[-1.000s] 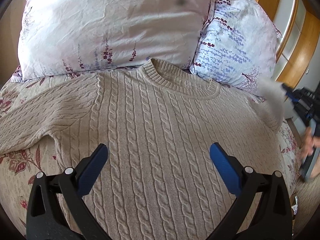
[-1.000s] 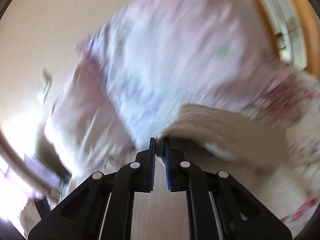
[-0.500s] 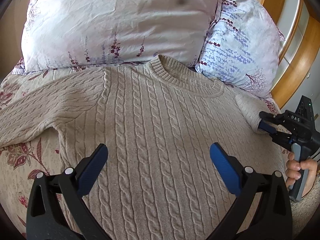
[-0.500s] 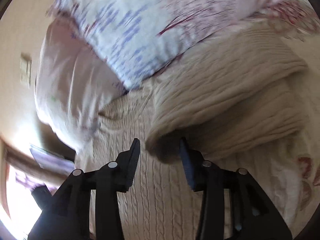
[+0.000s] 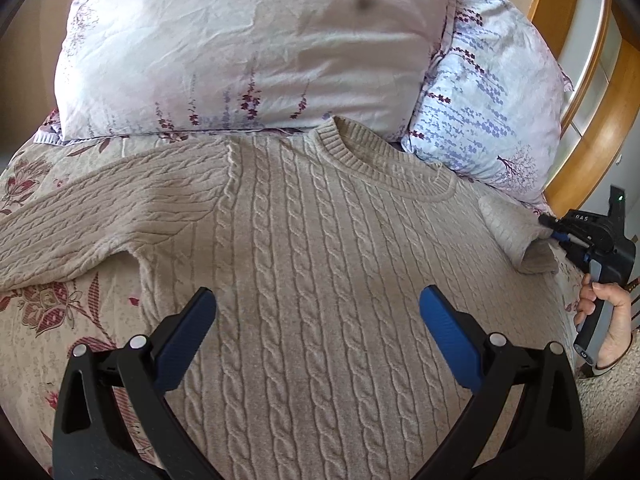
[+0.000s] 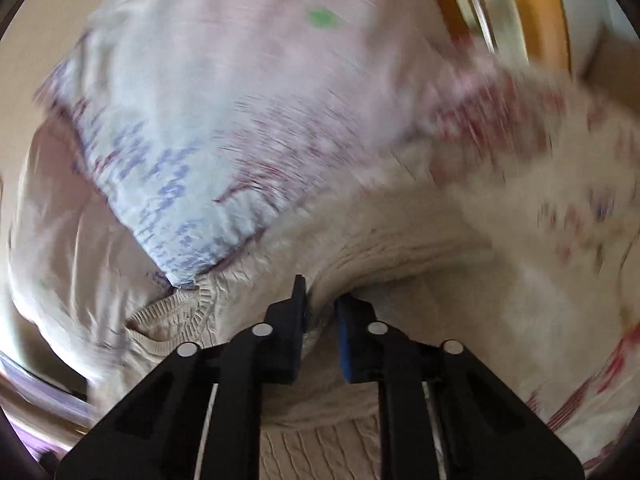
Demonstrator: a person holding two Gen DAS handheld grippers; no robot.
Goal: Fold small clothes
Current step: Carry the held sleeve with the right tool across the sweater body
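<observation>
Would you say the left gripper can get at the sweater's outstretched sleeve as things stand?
Probably yes: the left gripper hangs open above the cable-knit sweater, and the outstretched sleeve lies flat with nothing on it.

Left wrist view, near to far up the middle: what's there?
Open left gripper → beige cable-knit sweater lying flat → its ribbed round collar → pale pink floral pillow.

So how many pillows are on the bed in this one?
2. A large pale floral pillow lies behind the sweater's collar. A bluish lavender-print pillow leans beside it on the right, partly tucked behind. Others may be hidden out of frame.
</observation>
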